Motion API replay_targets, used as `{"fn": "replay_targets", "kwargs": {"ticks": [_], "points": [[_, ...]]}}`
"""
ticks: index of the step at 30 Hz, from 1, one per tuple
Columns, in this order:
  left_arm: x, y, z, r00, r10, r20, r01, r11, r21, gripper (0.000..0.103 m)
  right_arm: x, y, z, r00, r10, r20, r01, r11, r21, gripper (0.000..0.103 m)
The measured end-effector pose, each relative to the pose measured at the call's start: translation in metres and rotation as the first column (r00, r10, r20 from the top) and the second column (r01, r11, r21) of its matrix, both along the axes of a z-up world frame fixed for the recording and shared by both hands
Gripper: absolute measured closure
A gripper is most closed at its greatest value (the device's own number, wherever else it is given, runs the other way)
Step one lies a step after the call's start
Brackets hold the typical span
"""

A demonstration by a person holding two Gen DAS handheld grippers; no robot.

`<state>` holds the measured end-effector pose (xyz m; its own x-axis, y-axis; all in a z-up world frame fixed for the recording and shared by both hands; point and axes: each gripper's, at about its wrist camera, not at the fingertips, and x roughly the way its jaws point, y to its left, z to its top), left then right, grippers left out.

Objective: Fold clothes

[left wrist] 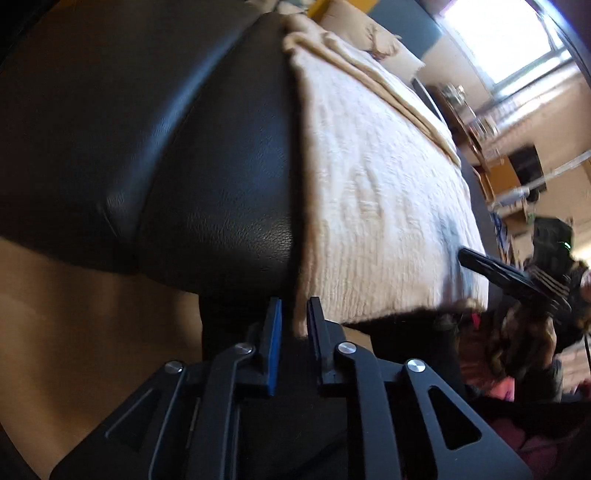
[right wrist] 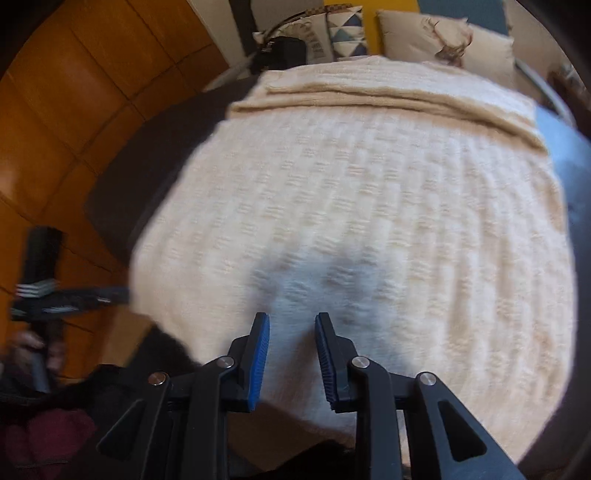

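Both claws stand slightly apart, clamped on nothing: our left claw and right claw meet the cream blanket's near edge, probably to pinch it for folding.

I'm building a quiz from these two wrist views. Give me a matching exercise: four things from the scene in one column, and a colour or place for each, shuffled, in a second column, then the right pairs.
Things:
1. blanket
2. sofa seat
3. floor
4. deer pillow

Descriptions:
A. orange-brown tiles
B. at the far end, behind the folded tan cloth
C. cream, woven texture, spread flat
D. black leather, bare beside the blanket

Pairs: 1-C, 2-D, 3-A, 4-B
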<state>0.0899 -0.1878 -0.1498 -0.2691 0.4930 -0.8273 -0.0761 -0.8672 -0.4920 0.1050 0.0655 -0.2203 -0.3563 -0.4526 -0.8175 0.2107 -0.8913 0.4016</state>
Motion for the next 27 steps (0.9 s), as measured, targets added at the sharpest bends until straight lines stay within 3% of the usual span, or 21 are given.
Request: {"fn": "replay_targets", "kwargs": {"ticks": [2, 6, 9, 10, 11, 13, 15, 17, 19, 21, 24, 27], "points": [[-0.002, 0.001, 0.000, 1.000, 0.020, -0.009, -0.020, 0.999, 0.037, 0.074, -0.002, -0.011, 0.005, 0.998, 0.061, -0.003, -0.061, 0.997, -0.052, 0.077], [-0.009, 0.006, 0.004, 0.999, 0.025, -0.021, -0.023, 0.997, 0.079, 0.067, -0.012, -0.035, 0.003, 0.993, 0.114, -0.006, -0.114, 0.993, -0.001, 0.077], [-0.011, 0.015, 0.005, 0.999, 0.007, -0.041, -0.006, 0.999, 0.036, 0.067, -0.018, -0.042, -0.007, 0.995, 0.102, 0.018, -0.103, 0.994, 0.033, 0.077], [-0.008, 0.019, 0.008, 0.998, -0.010, -0.062, 0.010, 1.000, 0.002, 0.070, -0.018, -0.041, -0.009, 0.995, 0.094, 0.024, -0.095, 0.995, 0.029, 0.076], [-0.004, 0.021, 0.013, 0.996, -0.027, -0.082, 0.027, 1.000, -0.006, 0.100, -0.016, -0.040, -0.010, 0.995, 0.095, 0.028, -0.096, 0.995, 0.019, 0.076], [0.007, 0.021, 0.025, 0.991, -0.053, -0.120, 0.058, 0.998, 0.040, 0.099, -0.014, -0.035, -0.011, 0.995, 0.094, 0.037, -0.094, 0.996, -0.001, 0.076], [0.010, 0.021, 0.033, 0.988, -0.058, -0.146, 0.062, 0.998, 0.025, 0.099, -0.013, -0.026, -0.014, 0.995, 0.086, 0.047, -0.084, 0.996, -0.029, 0.077], [0.004, 0.022, 0.029, 0.991, -0.053, -0.126, 0.056, 0.998, 0.014, 0.098, -0.016, -0.017, -0.014, 0.997, 0.059, 0.056, -0.054, 0.995, -0.082, 0.077], [-0.004, 0.020, 0.020, 0.998, -0.010, -0.065, 0.016, 0.996, 0.092, 0.091, -0.019, -0.007, -0.014, 0.997, 0.032, 0.067, -0.023, 0.991, -0.134, 0.077], [-0.009, 0.023, 0.015, 0.999, 0.009, -0.043, -0.005, 0.996, 0.091, 0.073, -0.016, 0.014, -0.004, 0.999, -0.022, 0.038, 0.028, 0.988, -0.155, 0.077], [-0.012, 0.029, 0.015, 0.999, 0.003, -0.038, -0.001, 0.997, 0.077, 0.068, 0.000, 0.077, 0.010, 0.984, -0.178, 0.014, 0.176, 0.952, -0.249, 0.074], [-0.013, 0.029, 0.017, 0.999, -0.008, -0.036, 0.012, 0.995, 0.101, 0.065, 0.024, 0.153, 0.018, 0.929, -0.369, 0.023, 0.354, 0.870, -0.344, 0.070]]}}
